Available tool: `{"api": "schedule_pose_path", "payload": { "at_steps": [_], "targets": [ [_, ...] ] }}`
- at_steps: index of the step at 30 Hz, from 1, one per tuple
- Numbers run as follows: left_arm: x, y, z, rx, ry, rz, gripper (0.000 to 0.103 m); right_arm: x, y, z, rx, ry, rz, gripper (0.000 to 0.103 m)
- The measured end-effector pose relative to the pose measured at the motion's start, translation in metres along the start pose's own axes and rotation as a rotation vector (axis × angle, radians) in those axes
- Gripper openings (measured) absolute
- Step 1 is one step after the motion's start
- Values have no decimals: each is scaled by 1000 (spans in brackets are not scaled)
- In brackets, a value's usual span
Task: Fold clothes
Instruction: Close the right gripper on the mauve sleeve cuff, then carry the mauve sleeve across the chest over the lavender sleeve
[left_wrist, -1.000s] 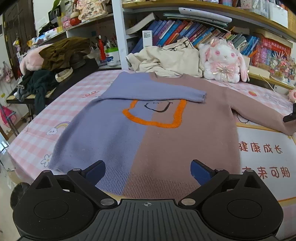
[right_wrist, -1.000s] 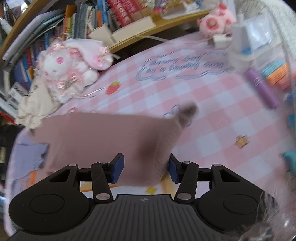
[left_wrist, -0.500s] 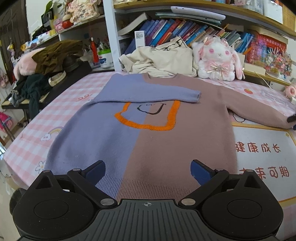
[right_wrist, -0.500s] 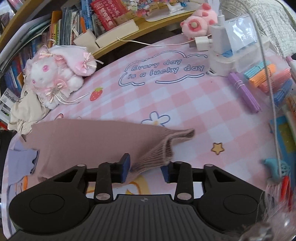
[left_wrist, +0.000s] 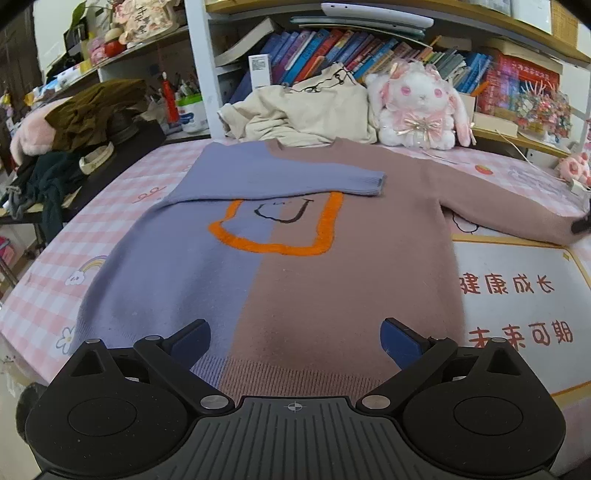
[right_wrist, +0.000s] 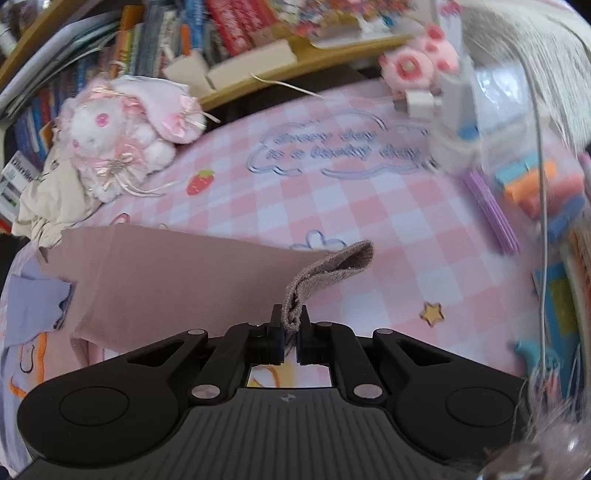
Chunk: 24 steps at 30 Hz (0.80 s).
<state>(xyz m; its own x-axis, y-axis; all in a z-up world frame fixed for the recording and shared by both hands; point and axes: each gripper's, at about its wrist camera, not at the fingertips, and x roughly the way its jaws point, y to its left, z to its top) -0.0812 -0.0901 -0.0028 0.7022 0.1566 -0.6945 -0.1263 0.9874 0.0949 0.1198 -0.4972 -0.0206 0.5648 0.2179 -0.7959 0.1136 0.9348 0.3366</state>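
A knit sweater (left_wrist: 295, 266), half lilac and half dusty pink with an orange outline on the chest, lies flat on the pink checked table. Its lilac sleeve (left_wrist: 295, 177) is folded across the chest. The pink sleeve (right_wrist: 177, 273) stretches out to the right. My right gripper (right_wrist: 290, 322) is shut on that sleeve's ribbed cuff (right_wrist: 332, 267), which bunches up between the fingers. In the left wrist view only a dark tip of the right gripper (left_wrist: 580, 224) shows at the sleeve's end. My left gripper (left_wrist: 295, 338) hovers open over the sweater's hem, holding nothing.
A white plush rabbit (left_wrist: 417, 107) and a cream garment (left_wrist: 306, 110) sit behind the sweater's collar, under bookshelves. Dark clothes (left_wrist: 74, 147) pile up at the left. Coloured pens and boxes (right_wrist: 524, 192), a cable (right_wrist: 541, 184) and a small pink plush (right_wrist: 417, 62) crowd the table's right.
My right gripper has closed from open onto the pink sleeve's cuff and lifted it slightly. The left gripper has drifted a little and stays open over the hem.
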Motion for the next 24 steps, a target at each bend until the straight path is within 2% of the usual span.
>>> {"api": "schedule_pose_path", "payload": {
  "at_steps": [8, 14, 24],
  "targets": [
    [-1, 13, 1, 16, -18, -43, 100, -11, 55, 19, -106, -55, 68, 6],
    [0, 30, 1, 70, -52, -86, 100, -12, 129, 28, -200, -90, 130, 6],
    [6, 88, 16, 211, -127, -219, 100, -2, 268, 20, -284, -142, 174, 6]
  ]
}}
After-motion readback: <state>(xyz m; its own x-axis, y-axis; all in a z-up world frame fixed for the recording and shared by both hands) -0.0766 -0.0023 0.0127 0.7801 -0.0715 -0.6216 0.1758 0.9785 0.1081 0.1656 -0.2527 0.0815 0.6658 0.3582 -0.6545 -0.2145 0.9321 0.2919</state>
